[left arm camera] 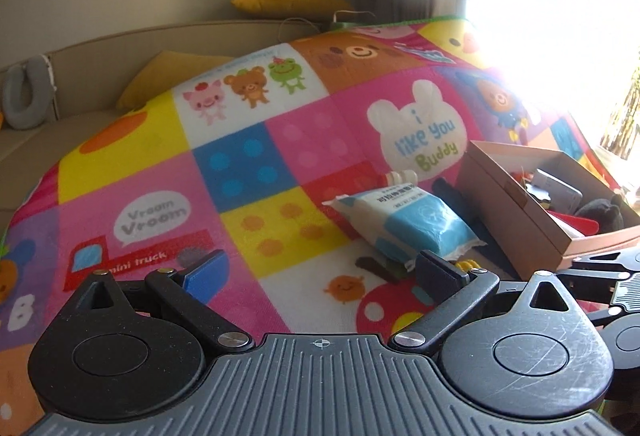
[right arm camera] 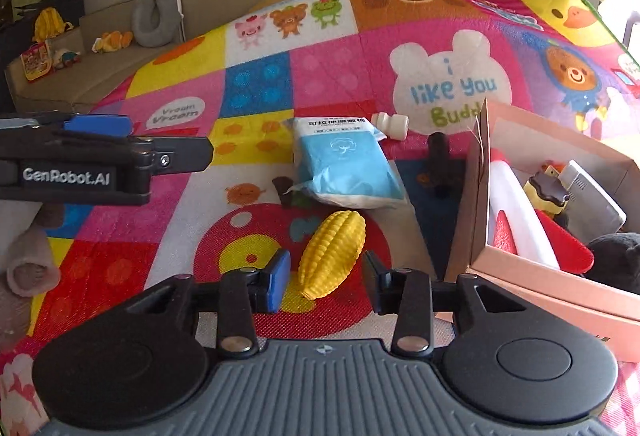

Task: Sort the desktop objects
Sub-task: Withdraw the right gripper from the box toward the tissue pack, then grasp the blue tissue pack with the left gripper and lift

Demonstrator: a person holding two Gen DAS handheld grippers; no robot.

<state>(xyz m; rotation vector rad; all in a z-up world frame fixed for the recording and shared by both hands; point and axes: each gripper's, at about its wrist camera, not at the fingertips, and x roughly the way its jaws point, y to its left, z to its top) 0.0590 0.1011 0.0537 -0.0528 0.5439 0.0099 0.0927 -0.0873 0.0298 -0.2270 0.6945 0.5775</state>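
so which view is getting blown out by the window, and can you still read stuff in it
Left wrist view: its upper right is washed out white by window glare, bleaching the mat there, while the blue and white packet stays readable. Right wrist view: evenly lit, the yellow corn toy sharp, only fisheye bending at the edges.

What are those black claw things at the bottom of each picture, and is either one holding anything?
They are hand-held grippers; a person carries one in each hand, each with a camera looking along its two fingers. One picture comes from the left gripper, wide open and empty. The other comes from the right gripper, whose fingers stand either side of a yellow toy corn without pressing on it. Everything lies on a colourful cartoon play mat: a blue and white packet, a small white bottle, and a cardboard box already holding several items.
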